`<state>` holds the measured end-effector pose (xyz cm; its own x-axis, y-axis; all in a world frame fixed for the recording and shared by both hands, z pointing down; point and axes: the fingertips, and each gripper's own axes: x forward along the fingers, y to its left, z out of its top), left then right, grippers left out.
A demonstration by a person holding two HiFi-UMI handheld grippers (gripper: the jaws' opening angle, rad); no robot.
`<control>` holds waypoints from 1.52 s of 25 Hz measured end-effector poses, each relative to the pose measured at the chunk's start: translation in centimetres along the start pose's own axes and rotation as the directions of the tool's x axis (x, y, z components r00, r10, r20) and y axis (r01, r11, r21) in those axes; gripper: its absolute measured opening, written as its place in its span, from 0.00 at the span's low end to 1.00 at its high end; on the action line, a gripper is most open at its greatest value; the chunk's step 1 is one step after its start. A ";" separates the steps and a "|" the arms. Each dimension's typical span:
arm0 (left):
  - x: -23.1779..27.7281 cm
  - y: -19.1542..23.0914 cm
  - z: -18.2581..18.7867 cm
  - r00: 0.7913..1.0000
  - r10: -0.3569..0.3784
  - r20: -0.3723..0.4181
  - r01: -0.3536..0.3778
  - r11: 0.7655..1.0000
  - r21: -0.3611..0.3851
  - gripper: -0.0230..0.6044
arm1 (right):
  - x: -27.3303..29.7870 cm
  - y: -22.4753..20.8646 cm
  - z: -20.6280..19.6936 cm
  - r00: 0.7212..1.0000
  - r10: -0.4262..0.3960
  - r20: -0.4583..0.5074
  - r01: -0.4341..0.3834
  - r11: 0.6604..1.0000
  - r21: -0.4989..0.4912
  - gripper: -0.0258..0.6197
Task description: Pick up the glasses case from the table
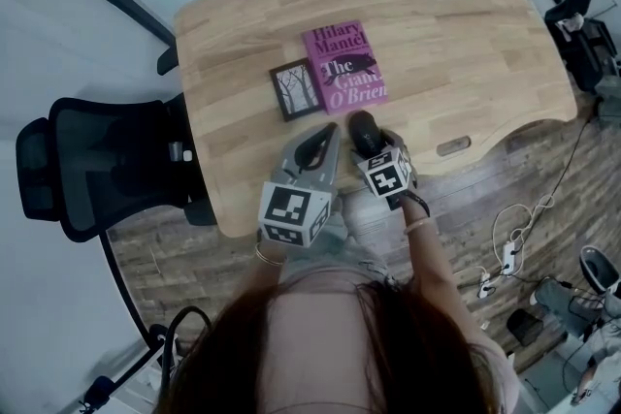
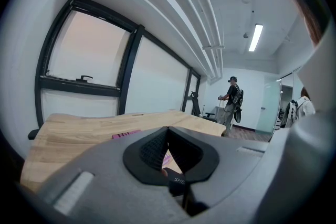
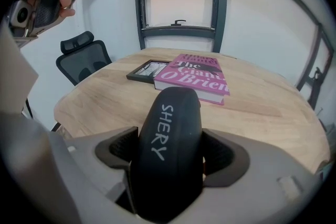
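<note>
The black glasses case (image 1: 362, 129) marked SHERY lies near the front edge of the wooden table (image 1: 446, 34), just in front of a pink book (image 1: 344, 68). My right gripper (image 1: 374, 143) straddles the case's near end. In the right gripper view the case (image 3: 170, 134) fills the space between the jaws of that gripper (image 3: 170, 153), which stand at their widest, open, with a thin gap at the right pad. My left gripper (image 1: 333, 133) hovers just left of the case, tips together, nothing in it. In the left gripper view the case (image 2: 176, 182) shows past the left gripper (image 2: 168, 134).
A small dark framed picture (image 1: 297, 89) lies left of the book. A black office chair (image 1: 97, 165) stands left of the table. Cables and a power strip (image 1: 509, 247) lie on the floor at the right. A person (image 2: 232, 99) stands far across the room.
</note>
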<state>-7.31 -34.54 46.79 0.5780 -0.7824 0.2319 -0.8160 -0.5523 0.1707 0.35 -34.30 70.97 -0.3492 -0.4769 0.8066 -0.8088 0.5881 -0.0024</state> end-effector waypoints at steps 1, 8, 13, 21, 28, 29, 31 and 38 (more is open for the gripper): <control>0.1 0.0 0.0 1.000 -0.002 0.000 0.002 1.000 0.000 0.04 | 0.0 -0.1 0.0 1.000 0.003 -0.001 -0.003 1.000 0.008 0.62; -0.1 0.4 0.0 1.000 -0.008 0.004 0.008 1.000 -0.003 0.04 | 0.1 0.0 -0.1 1.000 0.017 0.006 -0.017 0.999 0.046 0.60; -0.5 0.6 0.2 1.000 -0.007 0.013 0.007 1.000 -0.004 0.04 | -0.3 0.3 0.2 1.000 0.003 0.029 -0.005 0.998 0.065 0.60; -1.3 0.6 0.4 1.000 0.000 0.026 0.000 1.000 -0.007 0.04 | -1.7 0.3 1.4 0.996 -0.029 0.087 0.020 0.995 0.099 0.59; -1.8 -0.1 0.6 0.999 0.011 0.034 -0.011 1.000 0.000 0.04 | -4.2 0.0 2.7 0.986 -0.054 0.158 0.036 0.993 0.114 0.59; -1.8 -0.2 0.6 0.999 0.014 0.036 -0.014 1.000 0.000 0.04 | -4.6 0.0 2.8 0.984 -0.056 0.168 0.037 0.993 0.115 0.59; -2.1 -0.6 0.7 0.999 0.019 0.039 -0.019 1.000 0.002 0.04 | -5.5 0.0 3.0 0.981 -0.060 0.185 0.039 0.993 0.113 0.59; -3.0 -2.4 1.9 0.998 0.031 0.061 -0.032 0.999 0.016 0.04 | -8.9 -0.1 3.8 0.967 -0.074 0.244 0.052 0.994 0.096 0.59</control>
<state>-7.16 -31.39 43.89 0.5514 -0.8151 0.1779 -0.8338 -0.5318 0.1478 1.73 -32.64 61.55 -0.3933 -0.6638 0.6361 -0.8674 0.4973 -0.0174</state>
